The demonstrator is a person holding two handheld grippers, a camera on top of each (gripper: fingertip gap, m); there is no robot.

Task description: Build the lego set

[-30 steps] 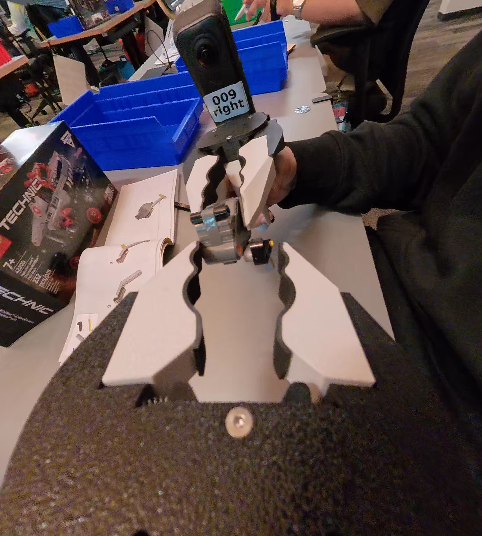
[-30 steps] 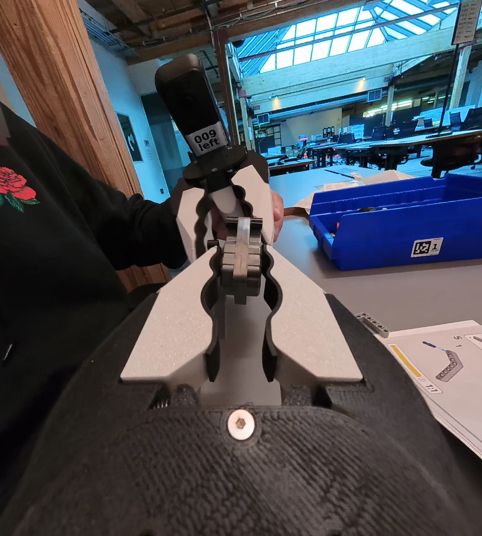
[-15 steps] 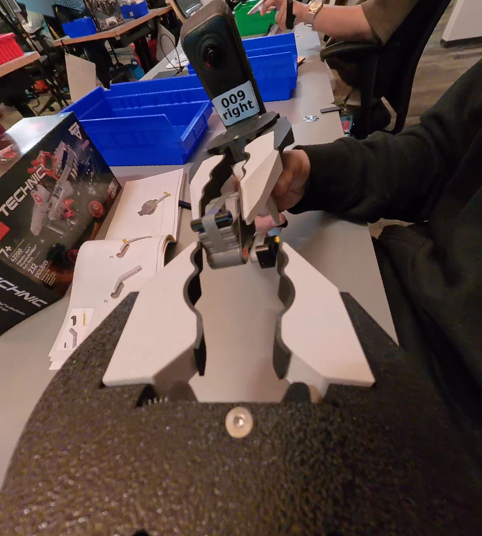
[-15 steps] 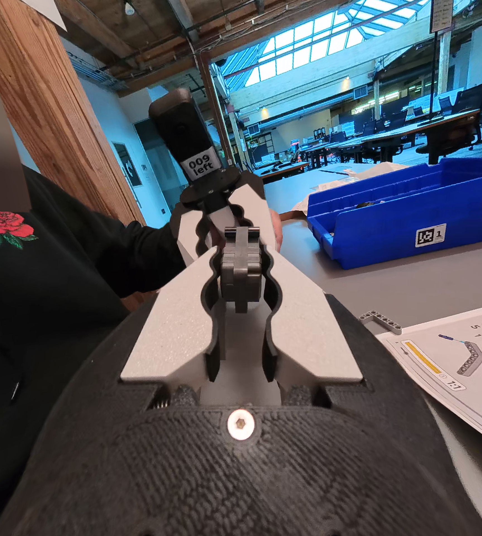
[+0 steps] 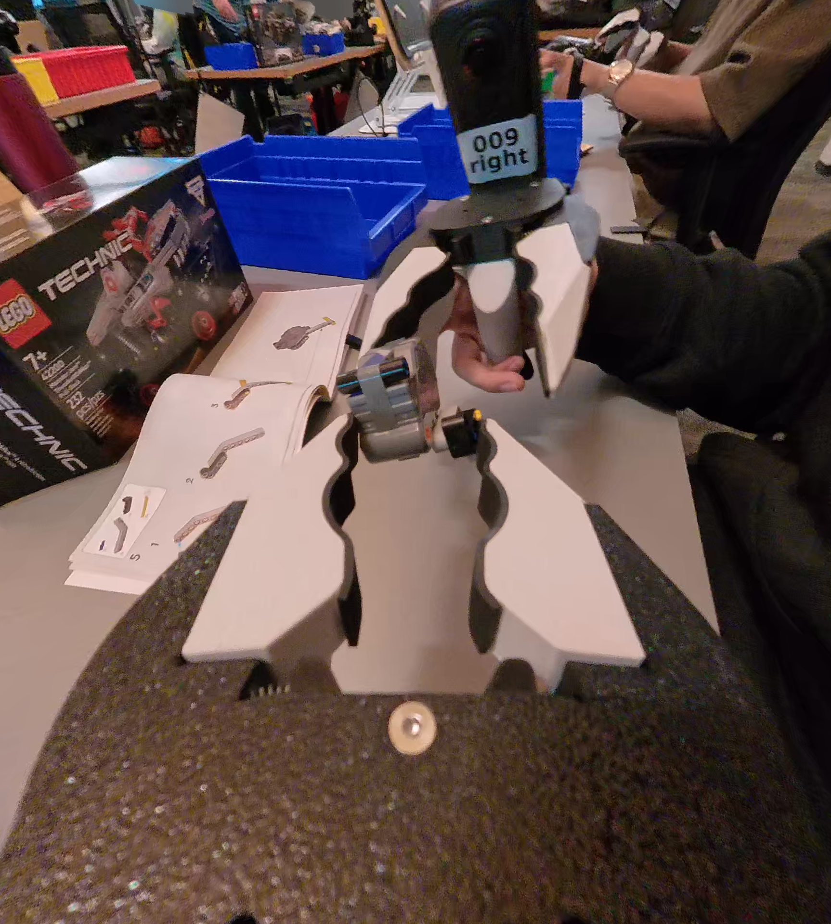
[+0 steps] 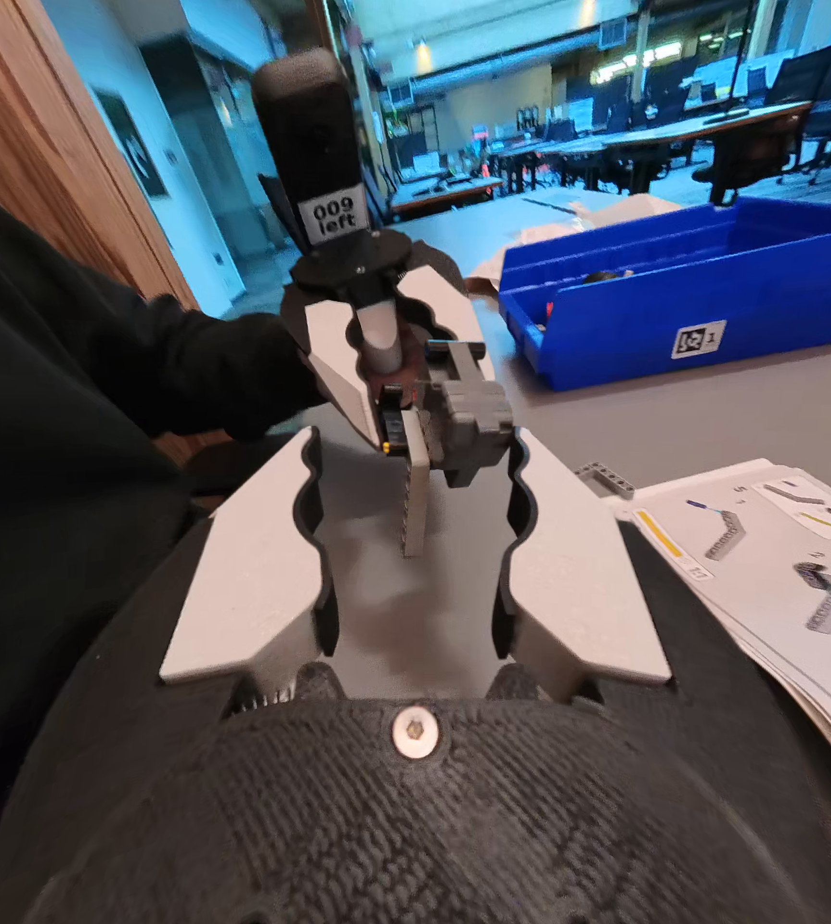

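A grey lego assembly (image 5: 388, 415) with a black pin piece on its right side sits between my left gripper's (image 5: 416, 430) fingertips, held above the grey table. My left gripper is shut on it. In the right wrist view the same assembly (image 6: 468, 420) shows with a light grey beam (image 6: 416, 500) hanging down from it. My right gripper (image 6: 413, 435) is open, its fingers spread on either side of the assembly, the right fingertip close beside it. Seen from the left wrist view, the right gripper (image 5: 458, 370) stands open just behind the assembly.
A lego box (image 5: 78, 325) stands at the left, with an open instruction booklet (image 5: 213, 440) beside it, also seen in the right wrist view (image 6: 753, 550). Blue bins (image 5: 313, 210) (image 6: 678, 310) stand behind. A loose grey angled beam (image 6: 606, 480) lies by the booklet. A maroon bottle (image 5: 13, 130) stands far left. The grippers are tip to tip, or close to it. Left tips and right tips are each some 15 cm from the loose grey angled beam (image 6: 606, 480).
My right gripper was shut on the assembly and has opened and let go. The assembly stays in my left gripper and has turned sideways in the right wrist view.
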